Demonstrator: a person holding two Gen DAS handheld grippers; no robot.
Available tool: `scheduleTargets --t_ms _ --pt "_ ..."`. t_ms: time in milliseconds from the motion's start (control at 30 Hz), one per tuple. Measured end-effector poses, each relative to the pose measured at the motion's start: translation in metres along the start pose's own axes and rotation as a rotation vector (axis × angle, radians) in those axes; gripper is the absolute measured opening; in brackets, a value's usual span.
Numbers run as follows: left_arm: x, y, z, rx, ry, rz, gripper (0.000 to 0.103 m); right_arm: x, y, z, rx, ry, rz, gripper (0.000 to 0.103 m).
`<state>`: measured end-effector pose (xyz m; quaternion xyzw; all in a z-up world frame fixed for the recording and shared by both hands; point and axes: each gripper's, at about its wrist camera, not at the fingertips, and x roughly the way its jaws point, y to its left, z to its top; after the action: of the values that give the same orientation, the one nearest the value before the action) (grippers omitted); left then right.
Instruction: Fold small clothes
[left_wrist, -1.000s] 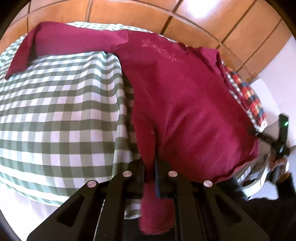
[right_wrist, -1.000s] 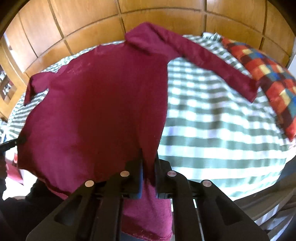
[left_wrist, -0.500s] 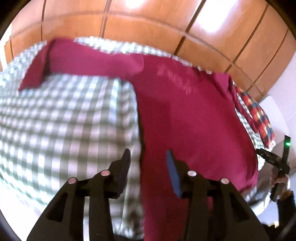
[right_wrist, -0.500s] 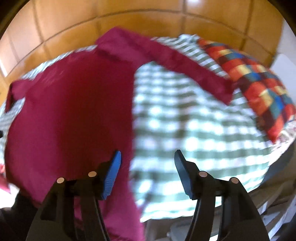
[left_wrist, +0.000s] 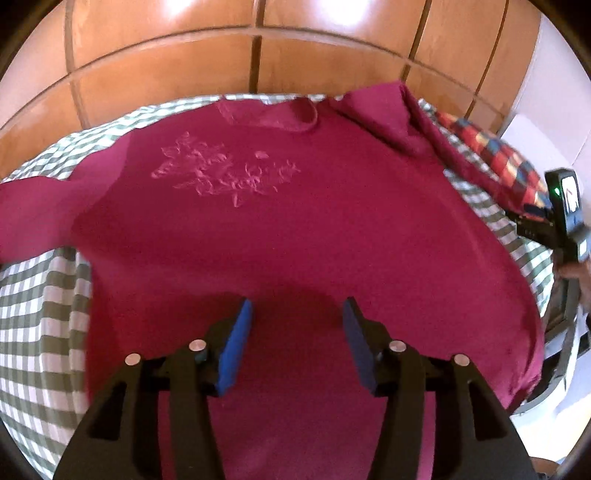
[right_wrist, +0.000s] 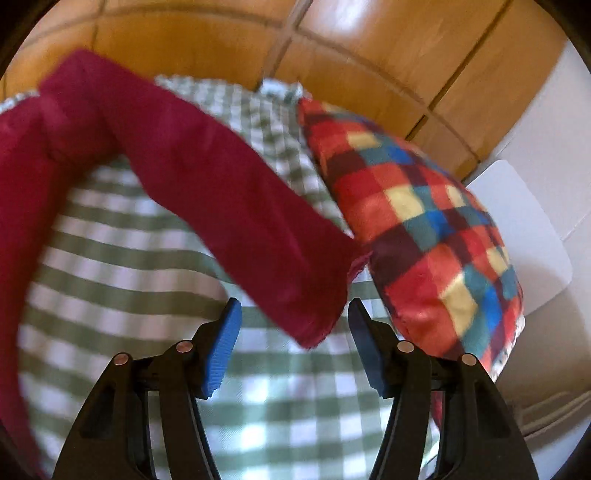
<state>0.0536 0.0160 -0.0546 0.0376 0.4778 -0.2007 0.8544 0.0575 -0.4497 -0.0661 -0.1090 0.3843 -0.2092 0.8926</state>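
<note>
Jaws of the left gripper (left_wrist: 297, 308) are opening, empty, above the maroon shirt (left_wrist: 295, 229) spread flat on the checked bedsheet (left_wrist: 40, 325). Beyond the shirt's right side, the right gripper (right_wrist: 293, 308) closes slightly, pads clear of the sleeve (right_wrist: 236, 206) cuff between them, beside the patchwork pillow (right_wrist: 424, 236).

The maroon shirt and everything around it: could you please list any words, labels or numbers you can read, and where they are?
None can be read.
maroon shirt: raised tone-on-tone chest design, possibly script, illegible.
right gripper's small screen, seen at the left view's right edge: one red mark, too small to read.
</note>
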Motion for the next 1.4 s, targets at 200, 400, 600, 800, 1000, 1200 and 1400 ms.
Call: scheduleTargets --t_ms 200,400,600,800,1000,1200,1400 --pt "0.007 0.008 -0.004 -0.016 0.002 -0.028 0.055 -0.017 -0.022 0.017 0.13 -0.002 0.146 0.007" --pt "0.014 0.003 -0.001 -0.021 0.011 -0.028 0.059 -0.074 -0.088 0.046 0.352 -0.139 0.248 0.007" --pt "0.016 0.005 0.001 -0.035 0.017 -0.037 0.06 -0.055 -0.159 0.07 0.557 -0.12 0.104 0.007" --pt "0.019 0.003 0.003 -0.034 0.028 -0.029 0.063 0.027 -0.195 0.081 0.647 0.084 -0.027 0.007" --pt "0.02 0.001 0.005 -0.038 0.034 -0.016 0.064 0.049 -0.208 0.074 0.754 0.082 -0.025 0.033" --pt "0.023 0.001 0.005 -0.032 0.026 -0.015 0.068 0.008 -0.209 0.024 0.862 -0.041 0.163 0.075" --pt "0.024 -0.002 0.005 -0.03 0.02 -0.01 0.071 0.017 -0.176 0.003 0.849 -0.008 0.363 0.067"
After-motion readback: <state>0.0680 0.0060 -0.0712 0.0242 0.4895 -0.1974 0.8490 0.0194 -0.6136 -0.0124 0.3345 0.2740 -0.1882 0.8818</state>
